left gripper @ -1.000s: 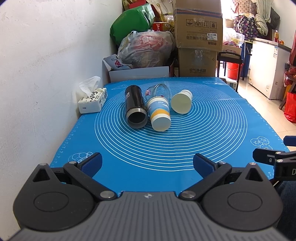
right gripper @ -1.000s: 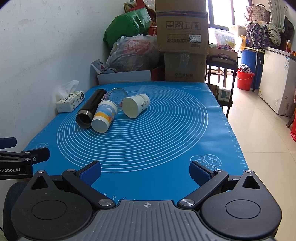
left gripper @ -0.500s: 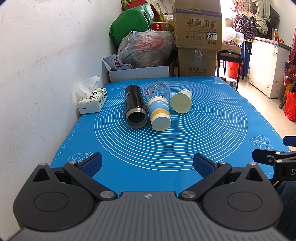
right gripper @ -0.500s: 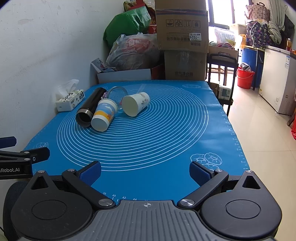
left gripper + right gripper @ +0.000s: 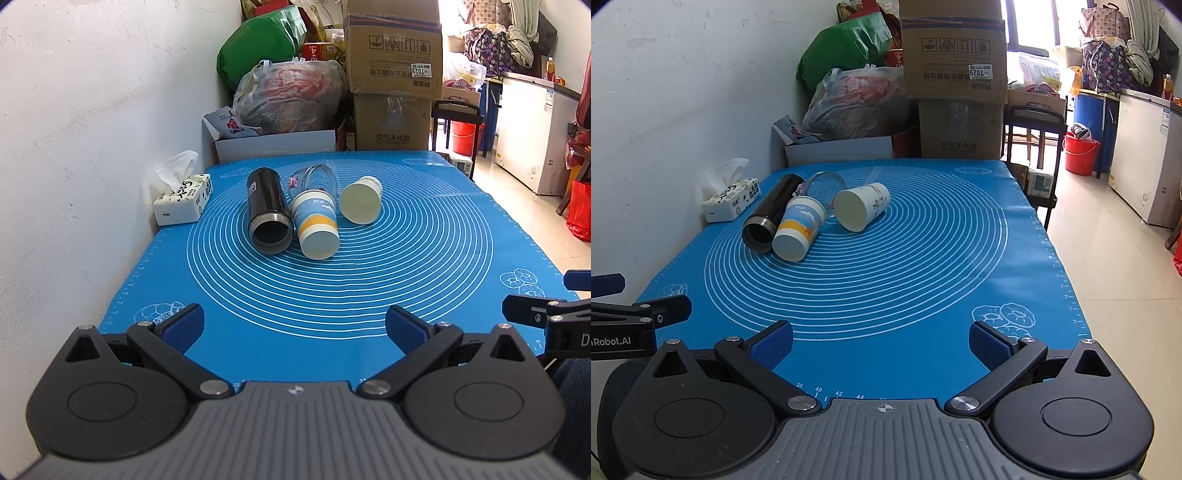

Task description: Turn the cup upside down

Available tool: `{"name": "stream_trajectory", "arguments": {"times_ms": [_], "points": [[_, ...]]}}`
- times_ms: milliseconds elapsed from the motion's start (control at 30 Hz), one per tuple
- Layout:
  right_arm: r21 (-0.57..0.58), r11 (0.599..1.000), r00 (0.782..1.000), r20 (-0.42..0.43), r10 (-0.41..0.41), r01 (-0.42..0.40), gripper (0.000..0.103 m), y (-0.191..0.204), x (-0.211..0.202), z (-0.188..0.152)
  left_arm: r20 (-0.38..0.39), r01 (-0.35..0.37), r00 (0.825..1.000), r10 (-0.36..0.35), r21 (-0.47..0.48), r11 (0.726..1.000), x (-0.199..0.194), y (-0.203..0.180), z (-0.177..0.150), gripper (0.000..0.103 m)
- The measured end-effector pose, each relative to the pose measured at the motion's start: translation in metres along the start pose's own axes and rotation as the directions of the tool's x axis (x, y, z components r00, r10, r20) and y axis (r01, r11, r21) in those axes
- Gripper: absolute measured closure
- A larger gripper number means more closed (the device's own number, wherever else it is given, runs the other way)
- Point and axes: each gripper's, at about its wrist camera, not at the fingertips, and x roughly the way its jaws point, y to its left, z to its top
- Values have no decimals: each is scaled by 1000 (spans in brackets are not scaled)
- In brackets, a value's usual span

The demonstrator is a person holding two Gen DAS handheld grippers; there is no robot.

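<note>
Both the left hand-held gripper (image 5: pixel 294 328) and right hand-held gripper (image 5: pixel 881 343) gape empty. Well ahead lie four vessels on their sides: flask (image 5: pixel 266 214), blue cup (image 5: pixel 316 229), white cup (image 5: pixel 361 199), and what looks like a glass (image 5: pixel 317 178) behind.

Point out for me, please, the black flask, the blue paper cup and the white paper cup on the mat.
black flask (image 5: pixel 266 206), left wrist view, on its dark side wall.
blue paper cup (image 5: pixel 317 225), left wrist view, on its printed side.
white paper cup (image 5: pixel 851 211), right wrist view, inside its open mouth.
</note>
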Motion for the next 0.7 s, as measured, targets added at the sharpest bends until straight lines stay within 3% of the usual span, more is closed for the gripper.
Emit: {"name": "stream_trajectory", "arguments": {"times_ms": [700], "points": [[-2, 1000, 1000, -16, 5, -5, 1, -1, 5, 3, -13, 3, 1000, -3, 5, 1000, 9, -2, -4, 0]]}}
